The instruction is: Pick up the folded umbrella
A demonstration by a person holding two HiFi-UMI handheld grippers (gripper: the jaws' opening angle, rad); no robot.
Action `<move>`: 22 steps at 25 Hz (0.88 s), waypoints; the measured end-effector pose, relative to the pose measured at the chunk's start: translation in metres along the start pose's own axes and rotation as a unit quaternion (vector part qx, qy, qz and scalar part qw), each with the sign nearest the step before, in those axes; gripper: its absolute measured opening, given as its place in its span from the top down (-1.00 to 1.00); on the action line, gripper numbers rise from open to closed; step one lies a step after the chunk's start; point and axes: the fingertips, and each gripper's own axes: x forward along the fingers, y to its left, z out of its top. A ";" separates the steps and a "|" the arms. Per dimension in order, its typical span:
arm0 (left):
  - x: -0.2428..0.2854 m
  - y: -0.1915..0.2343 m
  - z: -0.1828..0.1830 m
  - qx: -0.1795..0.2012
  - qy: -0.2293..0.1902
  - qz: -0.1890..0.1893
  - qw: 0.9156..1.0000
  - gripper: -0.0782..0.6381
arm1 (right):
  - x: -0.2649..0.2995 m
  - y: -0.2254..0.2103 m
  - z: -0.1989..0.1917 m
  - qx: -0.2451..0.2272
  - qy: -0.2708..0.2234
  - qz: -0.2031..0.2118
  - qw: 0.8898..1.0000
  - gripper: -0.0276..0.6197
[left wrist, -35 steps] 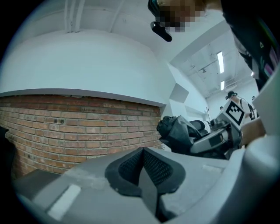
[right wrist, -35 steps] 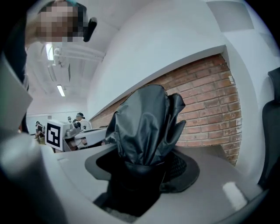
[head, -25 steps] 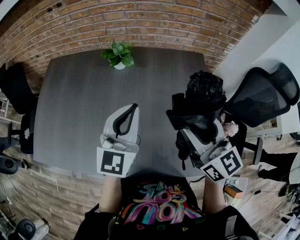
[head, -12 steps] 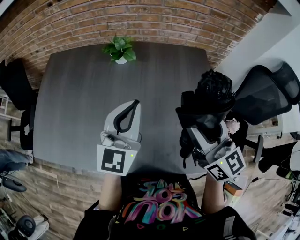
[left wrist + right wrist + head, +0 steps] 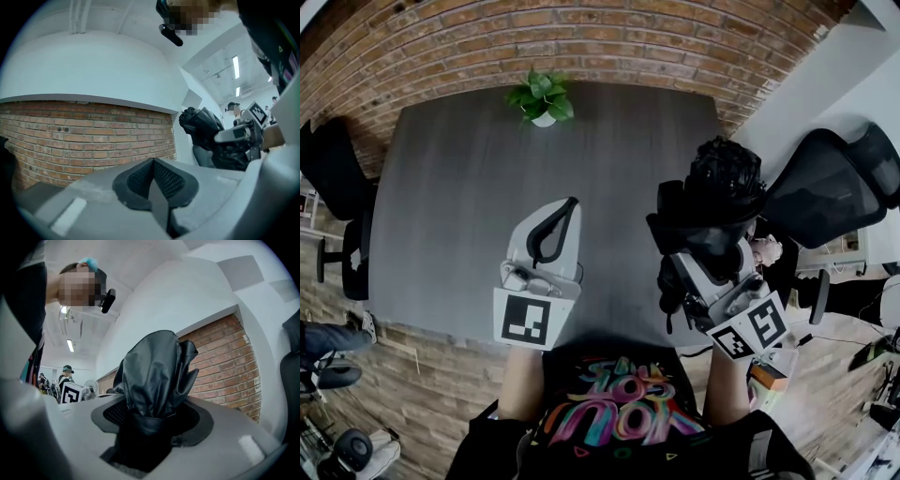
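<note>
The folded umbrella (image 5: pixel 719 192) is a black crumpled bundle that sticks out forward from my right gripper (image 5: pixel 698 246), which is shut on it. In the right gripper view the black fabric (image 5: pixel 157 366) fills the gap between the jaws and hides the pads. The umbrella is held off the table near its right edge. My left gripper (image 5: pixel 566 208) is over the table's front middle, shut and empty. In the left gripper view its jaws (image 5: pixel 152 180) meet in a closed seam, with the umbrella (image 5: pixel 201 124) off to the right.
A dark grey table (image 5: pixel 459 187) stands against a brick wall, with a small potted plant (image 5: pixel 541 98) at its far edge. A black office chair (image 5: pixel 830 187) is at the right and another (image 5: pixel 333 178) at the left. A person (image 5: pixel 65 376) stands far off.
My right gripper, with the umbrella in it, has shifted a little to the right. The left gripper has stayed where it was.
</note>
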 end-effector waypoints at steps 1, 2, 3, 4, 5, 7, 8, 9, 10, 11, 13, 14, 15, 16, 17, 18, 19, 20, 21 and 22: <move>0.000 0.000 0.000 -0.001 0.001 0.000 1.000 0.82 | 0.001 0.000 0.000 0.000 0.001 0.001 1.000 0.09; 0.000 0.001 0.000 -0.001 0.001 0.001 1.000 0.82 | 0.001 0.000 0.000 0.000 0.001 0.002 1.000 0.09; 0.000 0.001 0.000 -0.001 0.001 0.001 1.000 0.82 | 0.001 0.001 0.001 -0.001 0.000 0.003 1.000 0.09; 0.000 0.001 0.001 -0.001 0.000 0.001 1.000 0.82 | 0.001 0.001 0.001 -0.001 0.000 0.003 1.000 0.09; 0.001 0.001 0.001 -0.001 -0.001 0.001 1.000 0.81 | 0.001 0.001 0.001 -0.002 0.000 0.004 1.000 0.09; 0.001 0.001 0.001 -0.001 -0.002 0.001 1.000 0.82 | 0.001 0.001 0.002 -0.003 0.000 0.004 1.000 0.09; 0.001 0.001 0.001 -0.001 -0.002 0.001 1.000 0.82 | 0.001 0.001 0.002 -0.004 -0.001 0.003 1.000 0.09; 0.002 0.001 0.001 -0.001 -0.002 0.001 1.000 0.82 | 0.002 0.000 0.002 -0.005 -0.001 0.003 1.000 0.09; 0.002 0.001 0.001 0.000 -0.002 0.001 1.000 0.82 | 0.002 0.000 0.002 -0.005 -0.001 0.002 1.000 0.09; 0.002 0.000 0.000 0.000 -0.001 0.001 1.000 0.82 | 0.002 -0.001 0.002 -0.004 -0.002 0.002 1.000 0.09; 0.003 -0.001 0.000 0.001 0.000 0.001 1.000 0.82 | 0.001 -0.003 0.001 -0.002 -0.003 0.000 1.000 0.09; 0.003 -0.002 0.000 0.000 0.000 0.001 1.000 0.81 | 0.000 -0.004 0.000 -0.001 -0.003 -0.001 1.000 0.09; 0.003 -0.002 0.000 0.000 0.001 0.002 1.000 0.82 | 0.000 -0.004 -0.001 -0.002 -0.002 -0.002 1.000 0.09; 0.002 -0.002 0.000 0.000 0.000 0.002 1.000 0.81 | 0.000 -0.004 -0.001 -0.003 0.000 -0.002 1.000 0.09; 0.002 -0.001 0.000 0.001 0.000 0.003 1.000 0.82 | 0.000 -0.005 -0.002 -0.004 0.002 -0.003 1.000 0.10; 0.002 -0.001 0.000 0.001 0.000 0.003 1.000 0.82 | 0.000 -0.005 -0.003 -0.004 0.004 -0.003 1.000 0.10; 0.002 -0.001 0.000 0.001 0.000 0.004 1.000 0.82 | 0.000 -0.005 -0.004 -0.003 0.005 -0.004 1.000 0.10; 0.002 0.000 0.000 0.001 0.001 0.004 1.000 0.82 | 0.001 -0.005 -0.005 -0.002 0.005 -0.004 1.000 0.10; 0.002 0.000 0.000 0.001 0.002 0.004 1.000 0.82 | 0.001 -0.006 -0.006 -0.001 0.005 -0.005 1.000 0.10; 0.002 0.000 -0.001 0.002 0.002 0.003 1.000 0.82 | 0.001 -0.006 -0.006 -0.001 0.006 -0.006 1.000 0.10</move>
